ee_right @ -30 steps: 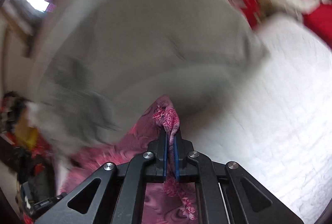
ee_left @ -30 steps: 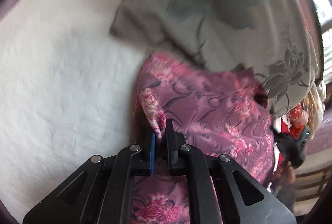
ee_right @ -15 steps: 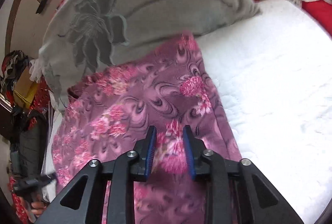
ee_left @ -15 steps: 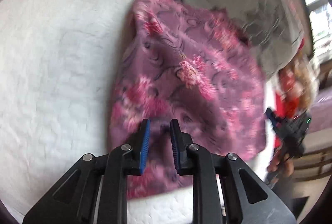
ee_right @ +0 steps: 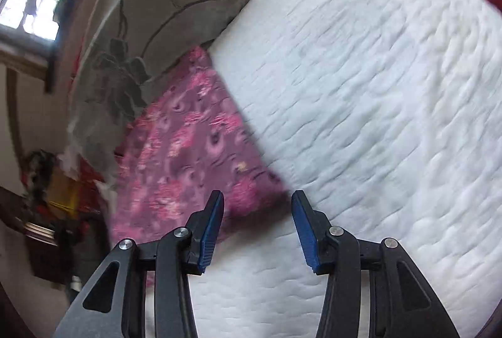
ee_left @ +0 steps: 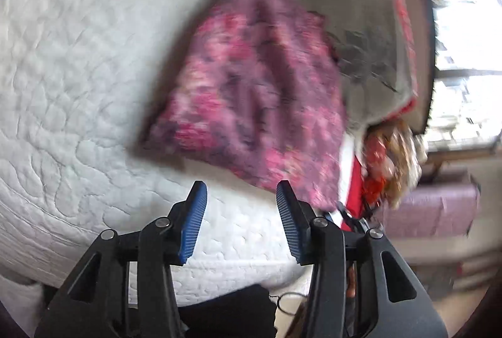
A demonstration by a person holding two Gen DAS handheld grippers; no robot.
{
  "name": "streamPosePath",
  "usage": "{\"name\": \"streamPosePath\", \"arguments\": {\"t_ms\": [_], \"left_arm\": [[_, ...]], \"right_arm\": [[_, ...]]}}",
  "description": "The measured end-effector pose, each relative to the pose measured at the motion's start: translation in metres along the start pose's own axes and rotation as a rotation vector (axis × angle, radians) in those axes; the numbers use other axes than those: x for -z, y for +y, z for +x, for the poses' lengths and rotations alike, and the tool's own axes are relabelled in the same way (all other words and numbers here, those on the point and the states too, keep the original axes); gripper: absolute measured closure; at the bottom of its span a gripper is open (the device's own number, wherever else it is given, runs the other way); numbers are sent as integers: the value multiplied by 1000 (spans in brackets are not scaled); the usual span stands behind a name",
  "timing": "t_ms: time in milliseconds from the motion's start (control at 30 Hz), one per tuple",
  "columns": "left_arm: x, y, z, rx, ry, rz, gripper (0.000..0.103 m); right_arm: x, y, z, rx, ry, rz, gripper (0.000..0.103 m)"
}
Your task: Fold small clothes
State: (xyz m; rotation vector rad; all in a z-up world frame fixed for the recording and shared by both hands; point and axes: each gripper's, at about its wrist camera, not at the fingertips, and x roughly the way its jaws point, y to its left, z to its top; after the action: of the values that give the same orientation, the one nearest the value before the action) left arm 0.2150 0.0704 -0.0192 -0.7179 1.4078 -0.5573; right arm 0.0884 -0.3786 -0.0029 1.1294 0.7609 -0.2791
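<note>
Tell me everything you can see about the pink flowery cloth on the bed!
The pink flowery cloth is a soft, fuzzy-looking fabric, purple with pink flowers and dark swirls. It lies spread fairly flat on the white quilted mattress, near its edge. Its far end touches the grey pillow; whether it tucks under is unclear. Motion blur hides fine detail, so I cannot tell what garment it is. Neither gripper holds it: the left gripper and right gripper are both open, just short of its near edge.

Wrist cams – both facing garment (ee_left: 260, 93)
</note>
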Motion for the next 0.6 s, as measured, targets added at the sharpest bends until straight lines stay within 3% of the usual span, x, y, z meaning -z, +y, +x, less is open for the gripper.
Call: {"name": "streamPosePath", "arguments": {"t_ms": [100, 133, 167, 200, 233, 300, 400, 467, 500, 600], "left_arm": [[-12, 14, 6, -9, -33, -127, 59], [-16, 16, 7, 7, -48, -164, 62], [-18, 17, 6, 15, -64, -187, 65], [-21, 16, 3, 3, -86, -200, 91], [-24, 12, 0, 2, -94, -194, 100], [-23, 5, -11, -7, -120, -176, 100], [-19, -4, -29, -35, -166, -103, 100], [-16, -1, -32, -50, -158, -84, 100], [-18, 2, -26, -97, -148, -76, 100], [-19, 17, -13, -149, -98, -104, 100]], "right_arm": [[0, 11, 17, -53, 10, 46, 56], [1, 15, 21, -43, 9, 50, 60], [0, 19, 24, -32, 8, 51, 77], [-1, 22, 26, -39, 8, 51, 91], [-2, 26, 22, -58, -4, 52, 98], [-4, 36, 0, -133, -67, 35, 99], [-7, 46, -32, -170, -134, -14, 99], [-7, 43, -37, -150, -143, -18, 99], [-6, 38, -34, -128, -133, -11, 99], [0, 13, -9, -22, -74, 27, 99]]}}
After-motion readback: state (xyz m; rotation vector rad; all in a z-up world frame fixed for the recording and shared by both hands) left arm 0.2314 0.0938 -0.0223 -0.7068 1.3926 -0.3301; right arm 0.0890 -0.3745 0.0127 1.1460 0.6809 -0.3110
